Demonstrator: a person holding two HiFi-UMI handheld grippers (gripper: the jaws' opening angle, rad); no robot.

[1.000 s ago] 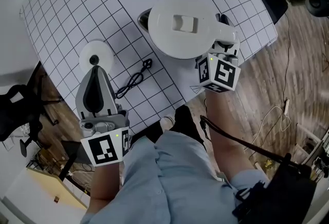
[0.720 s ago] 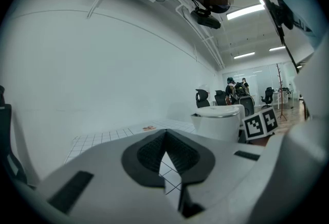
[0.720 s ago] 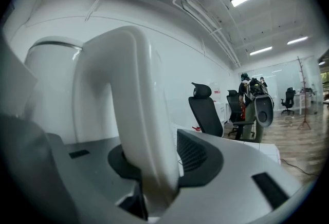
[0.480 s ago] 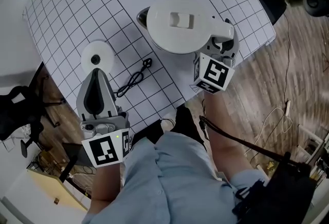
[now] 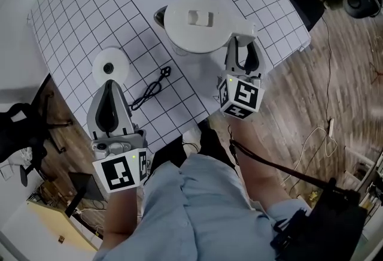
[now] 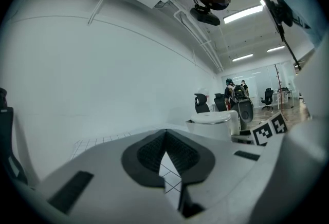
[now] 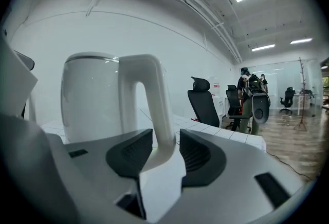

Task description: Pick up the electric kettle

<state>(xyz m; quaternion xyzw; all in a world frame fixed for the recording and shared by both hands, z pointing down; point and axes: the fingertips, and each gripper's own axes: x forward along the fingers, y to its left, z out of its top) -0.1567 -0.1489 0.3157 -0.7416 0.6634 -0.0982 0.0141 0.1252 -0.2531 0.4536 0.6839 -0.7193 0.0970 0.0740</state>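
Observation:
The white electric kettle stands on the grid-printed table mat, its handle pointing at my right gripper. In the right gripper view the handle runs down between the two pads of the right gripper. Its jaws are opening, and a thin gap shows on each side of the handle. My left gripper hovers shut and empty just short of the round kettle base. Its tips meet in the left gripper view, where the kettle shows at the right.
A black power cord lies coiled on the mat beside the base. The table's near edge runs just ahead of both grippers, with wood floor beyond it. A black office chair stands at the left, and loose cables lie on the floor at the right.
The right gripper's jaws have spread off the kettle handle and the gripper has drawn back a little. The kettle now looks smaller and further left. The left gripper has barely moved.

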